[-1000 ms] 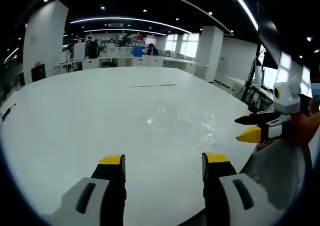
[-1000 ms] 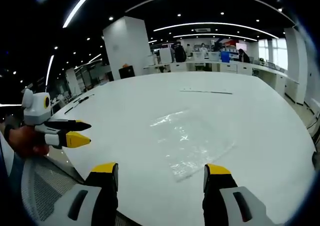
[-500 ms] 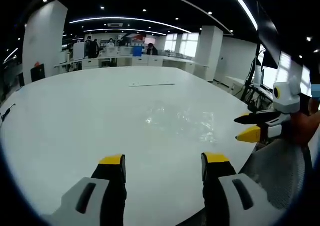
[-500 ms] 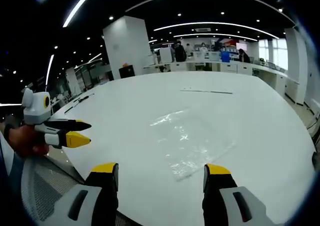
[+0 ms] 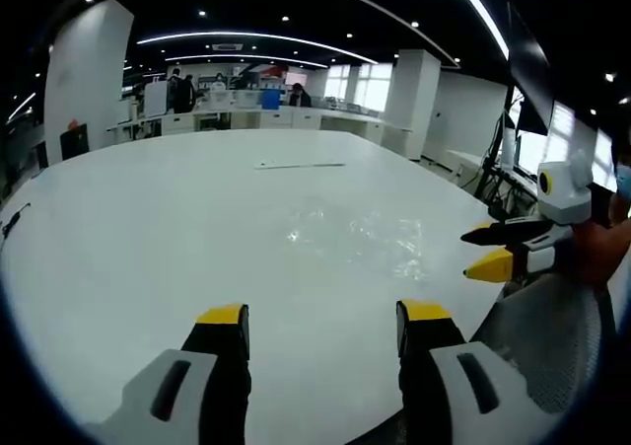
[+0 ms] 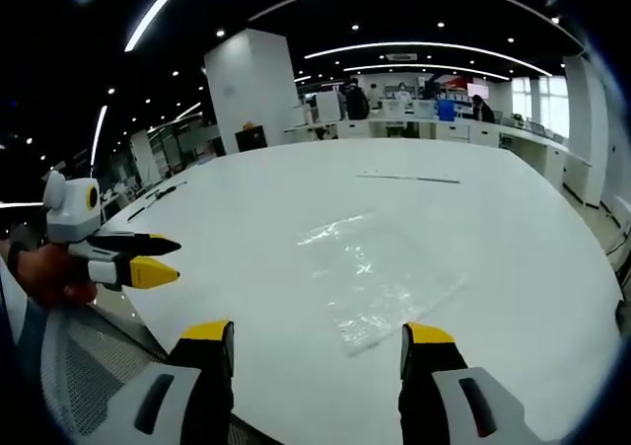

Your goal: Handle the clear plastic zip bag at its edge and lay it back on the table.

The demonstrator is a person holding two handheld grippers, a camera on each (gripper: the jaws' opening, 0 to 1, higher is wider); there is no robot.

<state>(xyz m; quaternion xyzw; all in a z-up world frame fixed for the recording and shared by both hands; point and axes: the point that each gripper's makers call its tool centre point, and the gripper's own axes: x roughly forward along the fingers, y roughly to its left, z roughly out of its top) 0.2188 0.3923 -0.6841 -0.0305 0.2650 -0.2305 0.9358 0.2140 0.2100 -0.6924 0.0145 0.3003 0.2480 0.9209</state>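
Both tongs (image 5: 321,327) (image 6: 318,344) gaping, level above table (image 6: 246,218) edge, bag (image 6: 380,272) flat ahead

This is a large open-plan office. A broad, white, round-edged desk (image 5: 148,228) spreads across the foreground of both gripper views. Beyond its far edge, toward 12 o'clock, long rows of white workstations (image 6: 434,129) carry monitors (image 5: 156,98) and a blue box (image 5: 271,100), with several people seated or standing among them. The ceiling is dark, set with small recessed spotlights and long curved light strips (image 6: 424,46). Thick white square pillars (image 6: 251,90) rise from the floor, one at 10 o'clock in the right gripper view. Bright windows (image 5: 373,90) line the far wall. A grey mesh office chair (image 5: 552,327) sits at the desk's near edge, at 4 o'clock in the left gripper view.
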